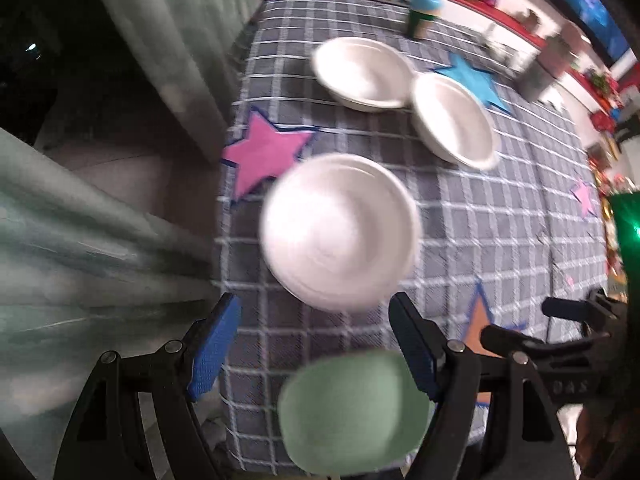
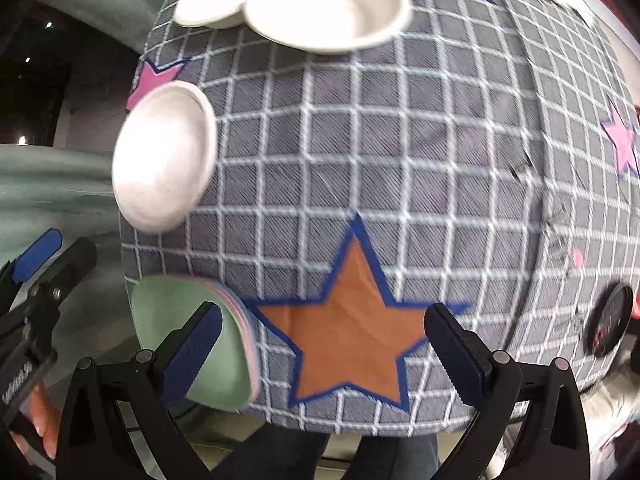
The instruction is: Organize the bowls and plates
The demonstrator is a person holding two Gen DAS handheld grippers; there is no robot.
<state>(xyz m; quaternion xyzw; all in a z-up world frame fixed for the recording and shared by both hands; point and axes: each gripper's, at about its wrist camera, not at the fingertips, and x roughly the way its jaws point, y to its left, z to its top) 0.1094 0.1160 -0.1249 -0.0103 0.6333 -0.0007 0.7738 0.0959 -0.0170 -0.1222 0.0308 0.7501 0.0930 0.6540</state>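
Three white bowls sit on the grey checked tablecloth (image 1: 480,208): a near one (image 1: 338,228), a far-left one (image 1: 362,72) and a far-right one (image 1: 454,120). A pale green plate (image 1: 352,412), on a small stack, lies at the table's near edge. My left gripper (image 1: 316,352) is open and empty, above the table with the green plate between its fingers. My right gripper (image 2: 324,352) is open and empty above an orange star (image 2: 348,324). The right wrist view shows the near bowl (image 2: 164,156), the green plate stack (image 2: 216,344) and both far bowls (image 2: 324,4).
Pink star (image 1: 264,148) and blue star (image 1: 476,80) cut-outs lie on the cloth. A blue-topped bottle (image 1: 424,12) stands at the far edge. A green curtain (image 1: 80,240) hangs at left. A round black object (image 2: 608,324) sits at the table's right edge.
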